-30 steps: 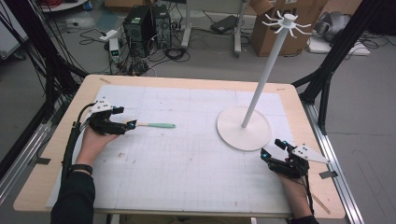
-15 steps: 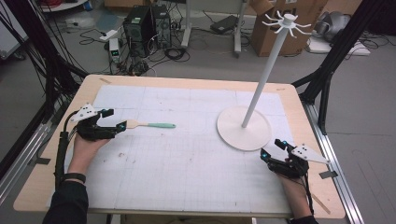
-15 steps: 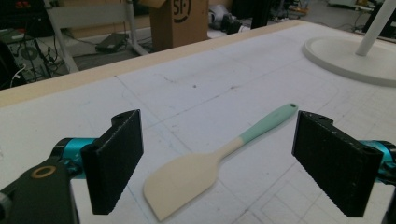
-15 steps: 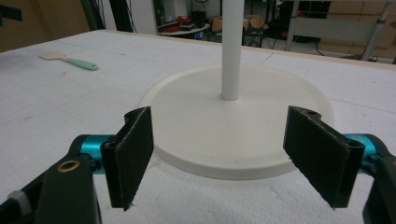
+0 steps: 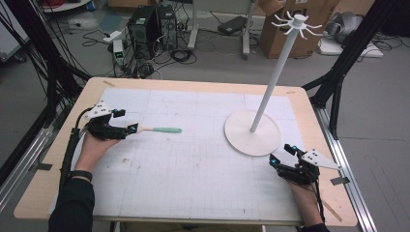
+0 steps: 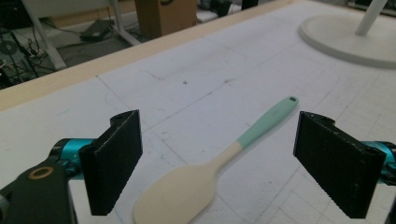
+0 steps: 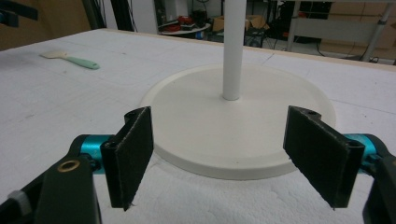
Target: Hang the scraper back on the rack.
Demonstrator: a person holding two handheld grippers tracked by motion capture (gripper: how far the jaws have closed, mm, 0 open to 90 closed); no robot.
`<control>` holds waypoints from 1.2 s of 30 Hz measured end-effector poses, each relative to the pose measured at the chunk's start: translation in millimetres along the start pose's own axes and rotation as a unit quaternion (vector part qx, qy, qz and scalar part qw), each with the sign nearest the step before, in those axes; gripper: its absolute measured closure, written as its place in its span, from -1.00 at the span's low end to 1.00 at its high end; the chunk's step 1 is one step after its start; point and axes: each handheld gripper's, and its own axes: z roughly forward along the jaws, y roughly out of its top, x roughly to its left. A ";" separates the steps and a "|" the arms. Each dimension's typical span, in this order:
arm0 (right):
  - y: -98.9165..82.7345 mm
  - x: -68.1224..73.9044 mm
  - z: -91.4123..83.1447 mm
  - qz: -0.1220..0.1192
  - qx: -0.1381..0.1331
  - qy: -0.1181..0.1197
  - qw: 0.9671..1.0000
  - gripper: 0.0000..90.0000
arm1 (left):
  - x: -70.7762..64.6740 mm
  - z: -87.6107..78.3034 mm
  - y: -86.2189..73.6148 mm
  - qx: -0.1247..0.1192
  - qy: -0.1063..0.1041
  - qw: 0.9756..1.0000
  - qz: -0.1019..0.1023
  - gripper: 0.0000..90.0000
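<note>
A spatula (image 5: pixel 159 129) with a cream blade and a mint-green handle lies flat on the white mat at the left. My left gripper (image 5: pixel 126 121) is open at the blade end. In the left gripper view the blade (image 6: pixel 182 193) lies on the mat between the wide-apart jaws of the left gripper (image 6: pixel 227 140), touching neither. At the table's front right, my right gripper (image 5: pixel 282 154) is open and holds nothing. In its own view the right gripper (image 7: pixel 229 149) faces the round base (image 7: pixel 243 112) of a white stand, with the spatula (image 7: pixel 72 59) far off.
The white stand (image 5: pixel 253 133) has a tall, leaning pole topped by a crown of hooks (image 5: pixel 296 21). The mat covers most of the wooden table (image 5: pixel 193 83). Black frame legs stand at both sides. Cables, computers and boxes sit on the floor beyond.
My left hand has drawn back to the left by a little, and the spatula lies where it was. The right gripper has hardly moved.
</note>
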 end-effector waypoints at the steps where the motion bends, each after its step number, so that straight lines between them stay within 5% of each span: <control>1: 0.0 -0.6 0.2 -0.002 -0.002 0.001 1.000 -0.47 | -1.2 4.6 0.2 0.004 -0.003 1.000 0.005 -0.61; 6: 0.0 0.2 0.2 -0.001 -0.001 0.001 1.000 -0.47 | -2.4 25.9 -0.9 0.050 -0.017 0.998 0.020 -0.49; 12: 0.0 0.5 -0.2 -0.001 0.001 0.002 1.000 -0.47 | -0.8 41.6 0.2 0.077 -0.024 0.996 0.030 -0.35; 23: 0.0 0.4 0.1 -0.003 0.000 0.001 1.000 -0.47 | -6.3 61.0 -3.4 0.135 -0.036 0.988 0.068 0.15; 29: 0.0 0.6 0.1 -0.002 0.001 0.002 1.000 -0.47 | -3.7 62.1 -5.1 0.130 -0.058 0.986 0.081 0.53; 32: 0.0 0.6 0.1 -0.003 0.000 0.002 1.000 -0.47 | 0.3 62.2 -7.7 0.120 -0.070 0.988 0.071 0.57; 36: 0.0 0.9 0.2 -0.003 0.001 0.002 1.000 -0.47 | -0.8 61.9 -7.9 0.118 -0.077 0.986 0.093 0.65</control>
